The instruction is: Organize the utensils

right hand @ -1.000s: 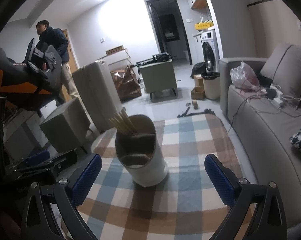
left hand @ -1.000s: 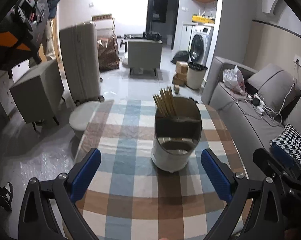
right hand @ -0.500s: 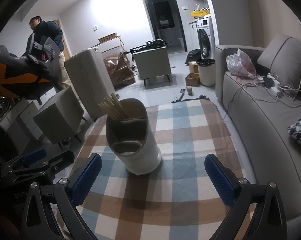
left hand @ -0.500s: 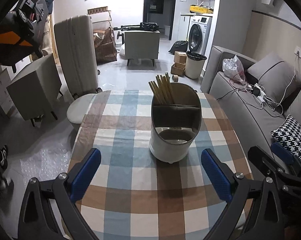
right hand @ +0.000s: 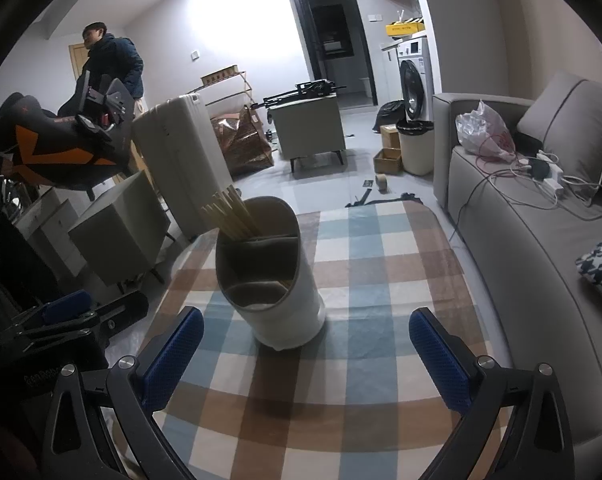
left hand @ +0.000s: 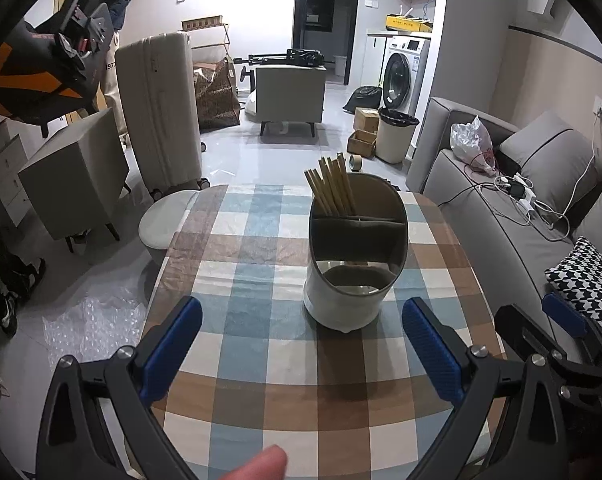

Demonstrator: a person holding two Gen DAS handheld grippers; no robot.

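The white utensil holder [left hand: 351, 264] stands upright near the middle of the checked tabletop [left hand: 253, 364], a bundle of chopsticks [left hand: 331, 190] leaning in its far compartment, tips tilted toward the table's left edge. The left gripper [left hand: 301, 344] has its jaws spread wide and empty, the holder dead ahead between them. The right gripper [right hand: 305, 354] is likewise spread and empty; the holder sits slightly left of its centre. Both seem about equally near.
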